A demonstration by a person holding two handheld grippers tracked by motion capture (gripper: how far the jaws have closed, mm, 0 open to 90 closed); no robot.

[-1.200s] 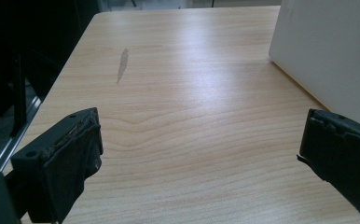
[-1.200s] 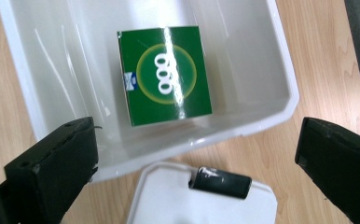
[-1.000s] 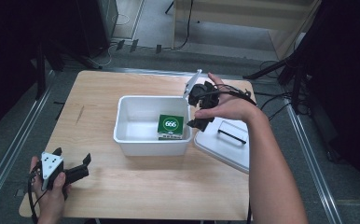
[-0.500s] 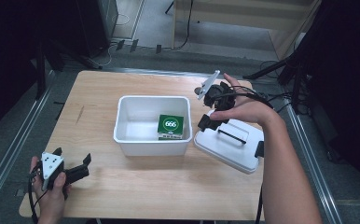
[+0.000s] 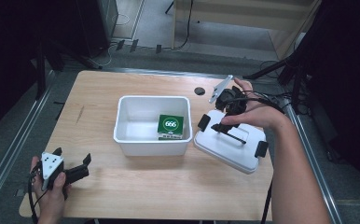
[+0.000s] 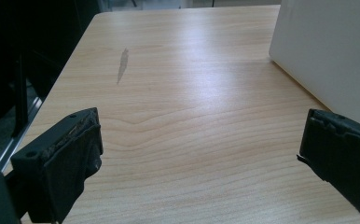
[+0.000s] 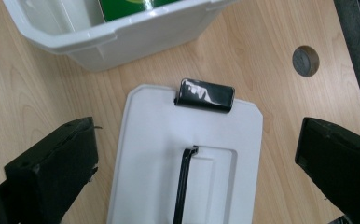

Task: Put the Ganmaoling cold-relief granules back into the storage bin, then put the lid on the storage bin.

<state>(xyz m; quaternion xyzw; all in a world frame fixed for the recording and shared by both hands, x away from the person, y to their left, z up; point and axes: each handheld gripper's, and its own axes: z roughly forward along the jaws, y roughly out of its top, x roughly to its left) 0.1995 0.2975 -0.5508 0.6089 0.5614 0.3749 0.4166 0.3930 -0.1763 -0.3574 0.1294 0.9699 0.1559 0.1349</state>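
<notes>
My right tongs point(image 5: 222, 122), spread, hover over lid's handle point(image 7: 183, 184), probably to grab; left tongs point(image 5: 71, 172), spread, idle on counter point(image 5: 145, 186).

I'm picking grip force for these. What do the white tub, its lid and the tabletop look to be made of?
The white rectangular tub looks like moulded plastic, semi-gloss: rolled rim, soft highlights. The flat white lid seems the same plastic, smooth, with a glossy black clip and thin black handle, the handle's material unclear. The light wooden tabletop shows grain under a satin sheen, possibly laminate.
</notes>
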